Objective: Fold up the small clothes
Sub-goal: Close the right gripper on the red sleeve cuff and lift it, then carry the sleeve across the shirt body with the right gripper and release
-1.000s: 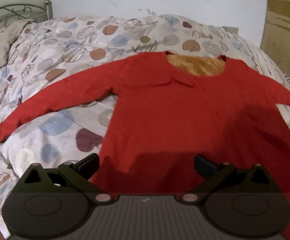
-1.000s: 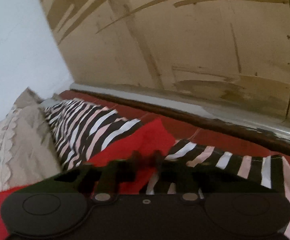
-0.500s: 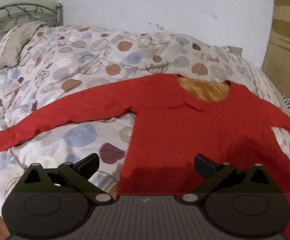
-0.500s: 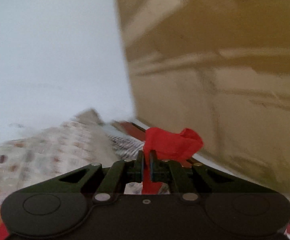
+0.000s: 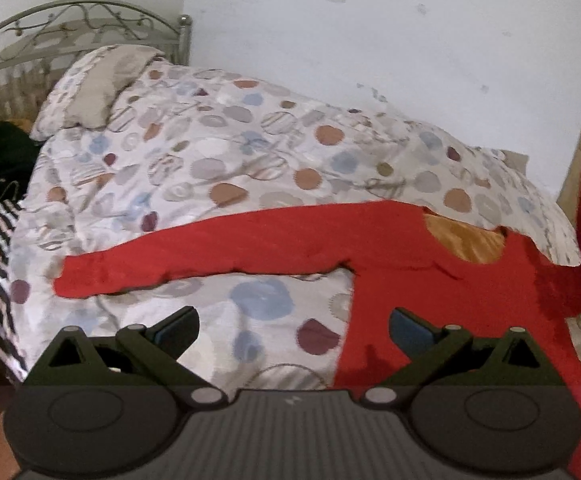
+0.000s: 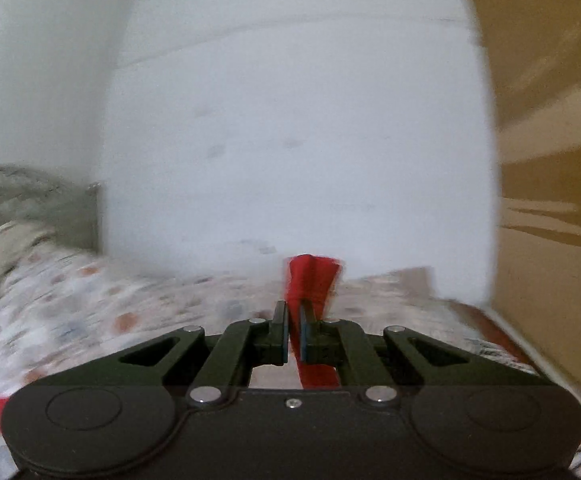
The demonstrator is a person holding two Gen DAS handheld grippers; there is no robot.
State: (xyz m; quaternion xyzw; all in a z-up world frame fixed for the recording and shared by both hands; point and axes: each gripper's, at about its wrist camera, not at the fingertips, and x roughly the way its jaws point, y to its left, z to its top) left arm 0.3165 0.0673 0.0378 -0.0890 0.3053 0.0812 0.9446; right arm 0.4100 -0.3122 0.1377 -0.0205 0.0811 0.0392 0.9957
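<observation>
Right gripper (image 6: 294, 330) had just yanked the red top's (image 5: 450, 300) sleeve up at frame right, clamped tight; left gripper (image 5: 292, 330) hung wide open, so the sleeve fold was starting.

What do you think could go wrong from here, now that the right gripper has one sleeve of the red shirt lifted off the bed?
The right gripper pinches only a thin bunch of sleeve, so the fabric might slip out mid-fold. The lifted sleeve could drag the red shirt across the soft, rumpled duvet and wrinkle its body. The left gripper is open, pinning nothing, so nothing anchors the shirt.
</observation>
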